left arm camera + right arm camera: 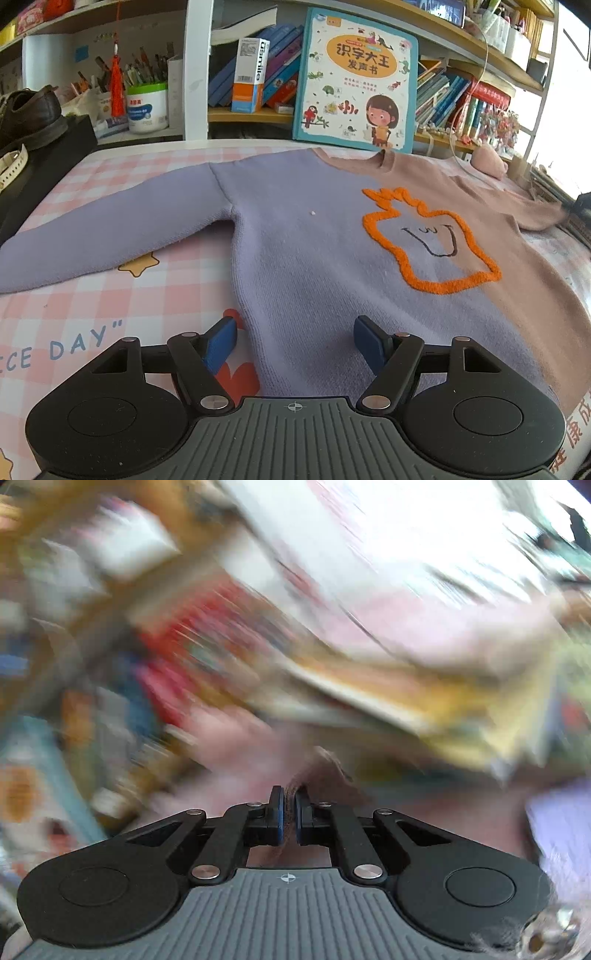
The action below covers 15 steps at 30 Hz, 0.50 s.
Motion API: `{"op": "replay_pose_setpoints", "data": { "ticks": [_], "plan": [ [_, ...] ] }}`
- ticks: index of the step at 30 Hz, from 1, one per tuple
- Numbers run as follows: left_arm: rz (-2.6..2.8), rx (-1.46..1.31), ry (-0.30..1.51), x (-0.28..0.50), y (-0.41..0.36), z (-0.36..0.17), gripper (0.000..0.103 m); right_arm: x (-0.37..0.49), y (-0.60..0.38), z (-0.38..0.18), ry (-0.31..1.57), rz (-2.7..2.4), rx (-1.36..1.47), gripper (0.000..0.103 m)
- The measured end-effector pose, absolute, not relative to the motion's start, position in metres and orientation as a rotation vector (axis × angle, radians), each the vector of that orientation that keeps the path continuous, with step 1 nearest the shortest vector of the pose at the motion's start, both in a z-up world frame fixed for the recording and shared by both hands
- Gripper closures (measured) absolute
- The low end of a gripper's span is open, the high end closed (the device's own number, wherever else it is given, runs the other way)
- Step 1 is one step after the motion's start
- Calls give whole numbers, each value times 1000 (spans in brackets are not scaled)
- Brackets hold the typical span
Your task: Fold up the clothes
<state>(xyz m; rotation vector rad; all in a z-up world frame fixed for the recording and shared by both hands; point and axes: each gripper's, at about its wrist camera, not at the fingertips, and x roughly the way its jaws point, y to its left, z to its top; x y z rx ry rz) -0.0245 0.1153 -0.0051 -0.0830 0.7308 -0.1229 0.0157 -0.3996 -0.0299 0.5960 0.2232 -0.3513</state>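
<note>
Nearest in the left wrist view, the left gripper hangs with its jaws wide apart over the lower hem of the sweater, its blue pads straddling the lilac edge without pinching it. The sweater lies spread face up on the pink checked tablecloth, lilac on one half and dusty pink on the other, with an orange outlined figure on the chest and the lilac sleeve stretched out to the side.

In the right wrist view, badly smeared, the right gripper has its jaws pressed nearly together on a fold of brownish-pink knit, most likely the pink sleeve or shoulder of the same sweater.

The first fold seems to be under way: the pink side taken up to carry across the body. Next, the left gripper probably needs to pin or grip the hem so the cloth does not drag.

Farther back, a white tub holds pens and brushes, and the bookshelf holds leaning books, with a picture book propped in front.
</note>
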Motion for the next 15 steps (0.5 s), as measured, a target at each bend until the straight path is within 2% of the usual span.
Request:
{"op": "replay_pose_setpoints", "data": {
  "ticks": [3, 5, 7, 8, 9, 11, 15],
  "plan": [
    [-121, -83, 735, -23, 114, -5, 29, 10, -398, -28, 184, -358, 582, 97],
    [-120, -82, 734, -23, 114, -4, 29, 21, -408, -40, 333, -467, 617, 91],
    [-120, -92, 733, -24, 115, -4, 29, 25, -413, -51, 422, -523, 624, 89],
    [-118, -99, 733, -25, 116, -4, 29, 23, -413, -55, 443, -536, 618, 84],
    [-109, -103, 729, -26, 118, -3, 29, 19, -409, -55, 441, -524, 615, 76],
    [-82, -104, 711, -28, 123, -1, 29, 10, -398, -53, 445, -491, 598, 68],
    [-58, -127, 684, -28, 135, 4, 30, -1, -365, -43, 573, -359, 579, 67]
  ]
}}
